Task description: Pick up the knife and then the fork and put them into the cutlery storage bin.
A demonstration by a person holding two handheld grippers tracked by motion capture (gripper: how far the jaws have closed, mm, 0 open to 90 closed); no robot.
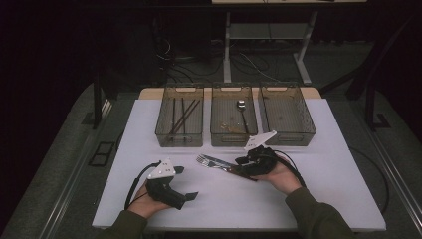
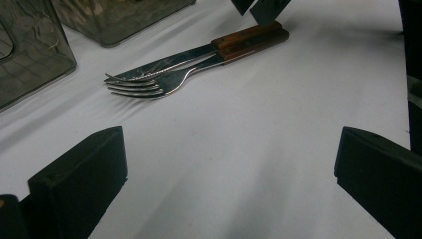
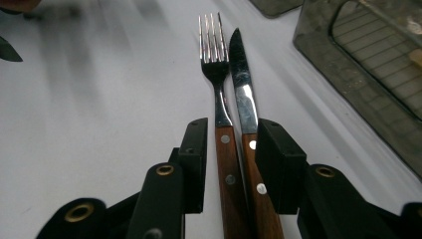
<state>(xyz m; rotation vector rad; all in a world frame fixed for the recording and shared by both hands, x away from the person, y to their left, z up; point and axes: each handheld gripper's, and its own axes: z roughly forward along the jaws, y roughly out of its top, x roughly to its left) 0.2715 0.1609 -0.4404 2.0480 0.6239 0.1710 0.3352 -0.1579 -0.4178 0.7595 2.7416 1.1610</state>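
Fingers of the right gripper flank the fork and knife handles, not visibly clamping.

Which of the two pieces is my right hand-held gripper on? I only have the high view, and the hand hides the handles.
Observer: Both. In the right gripper view the fork and knife lie side by side, with their wooden handles between the jaws of the right hand-held gripper.
Operator: Clamped yet?
Observer: Not quite. A sliver of table shows between one jaw and the fork's handle.
Operator: Is the left one clear of them?
Observer: Yes. The left gripper view shows the left hand-held gripper open, with bare table between its jaws and the cutlery well ahead of it.
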